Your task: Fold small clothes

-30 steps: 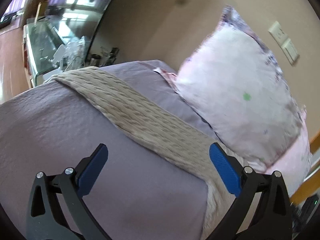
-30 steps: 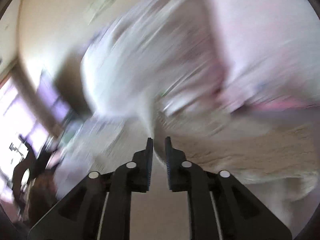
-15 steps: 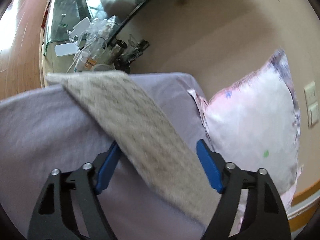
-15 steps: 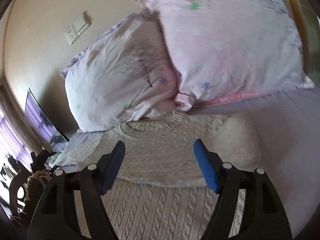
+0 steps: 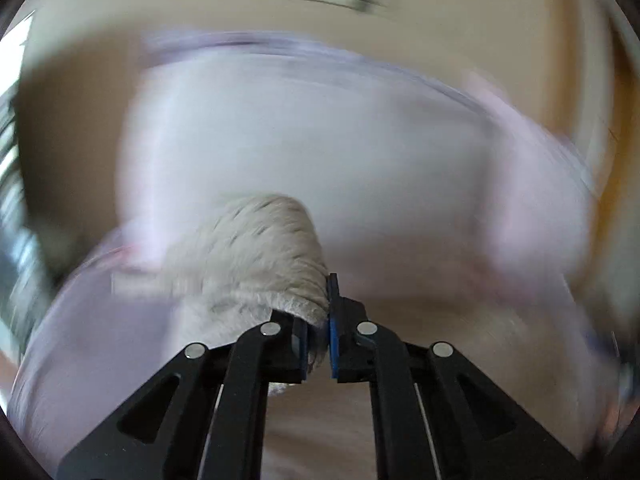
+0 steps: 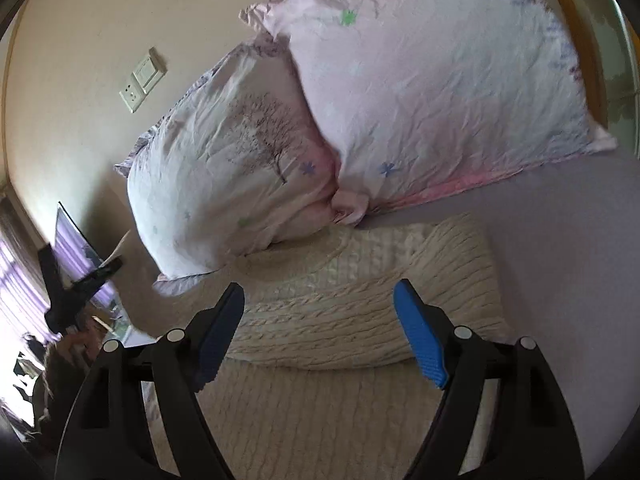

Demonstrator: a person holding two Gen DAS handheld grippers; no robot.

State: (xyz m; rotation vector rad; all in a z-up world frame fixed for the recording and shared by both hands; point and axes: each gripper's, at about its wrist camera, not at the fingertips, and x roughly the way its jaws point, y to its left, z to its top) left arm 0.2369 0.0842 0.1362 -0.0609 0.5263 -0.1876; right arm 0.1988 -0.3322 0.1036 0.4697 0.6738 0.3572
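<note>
A cream cable-knit sweater (image 6: 344, 320) lies on the lilac bed sheet (image 6: 568, 264), its neck toward the pillows and one sleeve folded across the chest. My right gripper (image 6: 320, 332) is open and empty, just above the sweater's body. In the left wrist view, which is blurred by motion, my left gripper (image 5: 319, 334) is shut on a bunched sleeve of the sweater (image 5: 260, 264) and holds it raised above the bed.
Two pale pink printed pillows (image 6: 432, 92) lean against the beige wall (image 6: 80, 40) behind the sweater. A wall switch and socket (image 6: 142, 80) are on the wall. A dark screen and clutter (image 6: 76, 264) stand to the left of the bed.
My left gripper has closed on the sweater's sleeve and swung with it toward the pillows. My right gripper let go, opened, and now hovers over the sweater.
</note>
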